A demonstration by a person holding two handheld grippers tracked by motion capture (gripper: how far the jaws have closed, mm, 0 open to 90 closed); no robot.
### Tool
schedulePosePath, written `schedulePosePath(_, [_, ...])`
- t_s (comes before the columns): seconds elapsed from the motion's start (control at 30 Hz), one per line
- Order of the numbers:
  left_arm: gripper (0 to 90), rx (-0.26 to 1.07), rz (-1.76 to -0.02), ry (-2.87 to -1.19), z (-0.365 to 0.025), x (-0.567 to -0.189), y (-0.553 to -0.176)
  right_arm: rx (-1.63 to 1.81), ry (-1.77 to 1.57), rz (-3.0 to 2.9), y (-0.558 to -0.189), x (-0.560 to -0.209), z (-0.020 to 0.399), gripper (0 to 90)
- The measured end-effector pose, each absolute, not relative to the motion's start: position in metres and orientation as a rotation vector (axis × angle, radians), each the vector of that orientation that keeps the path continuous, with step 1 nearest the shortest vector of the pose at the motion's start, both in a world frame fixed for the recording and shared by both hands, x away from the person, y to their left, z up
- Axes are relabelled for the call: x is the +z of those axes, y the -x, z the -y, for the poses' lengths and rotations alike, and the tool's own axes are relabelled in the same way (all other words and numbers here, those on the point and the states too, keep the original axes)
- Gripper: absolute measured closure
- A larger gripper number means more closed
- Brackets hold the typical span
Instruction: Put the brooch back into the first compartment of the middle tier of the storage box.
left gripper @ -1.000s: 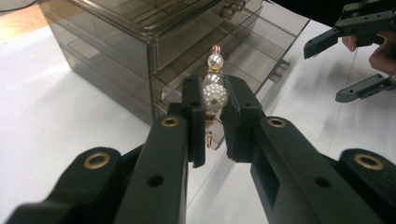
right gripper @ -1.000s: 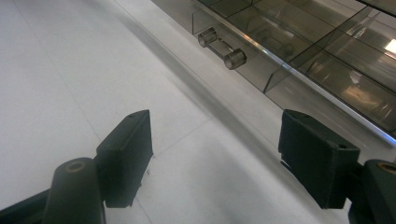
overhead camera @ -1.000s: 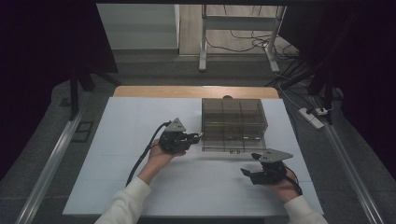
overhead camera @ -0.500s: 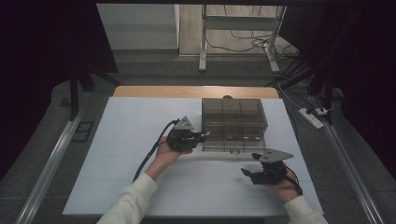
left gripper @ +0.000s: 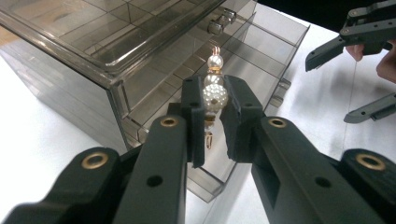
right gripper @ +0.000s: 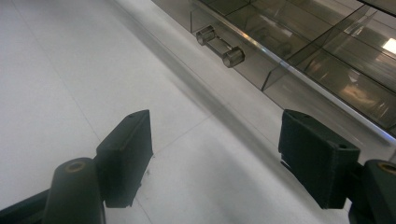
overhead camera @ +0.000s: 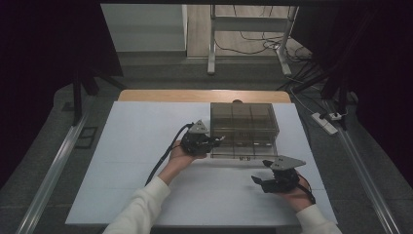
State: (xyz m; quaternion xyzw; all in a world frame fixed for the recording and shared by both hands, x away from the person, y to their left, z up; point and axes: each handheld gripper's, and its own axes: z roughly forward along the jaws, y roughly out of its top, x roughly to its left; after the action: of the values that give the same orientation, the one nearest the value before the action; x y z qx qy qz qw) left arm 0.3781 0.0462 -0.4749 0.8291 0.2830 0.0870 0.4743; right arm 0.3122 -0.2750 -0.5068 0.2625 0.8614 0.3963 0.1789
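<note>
One pearl earring (left gripper: pixel 215 95), two grippers, one drawer box (overhead camera: pixel 245 129)

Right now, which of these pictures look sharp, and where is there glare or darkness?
High view: dark surroundings, the white table evenly lit. Left gripper view: pearl earring sharp, near jaws soft. Right gripper view: a bright reflection on the clear drawer box, jaws blurred.

Left gripper (overhead camera: pixel 214 142): black body, grey three-cornered plate on top, black cable trailing toward lower left of the high view. Its jaws matte black, brass-ringed rivets, small round holes along the arms. Right gripper (overhead camera: pixel 263 181): same black build, grey plate. Both sleeves (overhead camera: pixel 141 209) white, long, at bottom edge.
</note>
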Motion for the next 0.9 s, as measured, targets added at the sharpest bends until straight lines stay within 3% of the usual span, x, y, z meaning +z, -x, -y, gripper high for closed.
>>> schedulePosePath(0.07, [76.8,0.221,-0.699,-2.022,-0.046,-0.475,-0.379,1.119,-0.743,-2.437,-0.312,-0.507,0.275,25.9])
schedulePosePath(0.17, [58.9,0.223,-0.704,-2.016,-0.047,-0.475,-0.379,1.119,-0.745,-2.435,-0.312,-0.507,0.275,25.8])
schedulePosePath(0.23, [54.3,0.219,-0.709,-2.016,-0.049,-0.474,-0.379,1.119,-0.745,-2.436,-0.312,-0.507,0.275,25.8])
schedulePosePath(0.9, [34.6,0.269,-0.750,-2.053,-0.073,-0.474,-0.355,1.119,-0.745,-2.434,-0.312,-0.507,0.276,25.7])
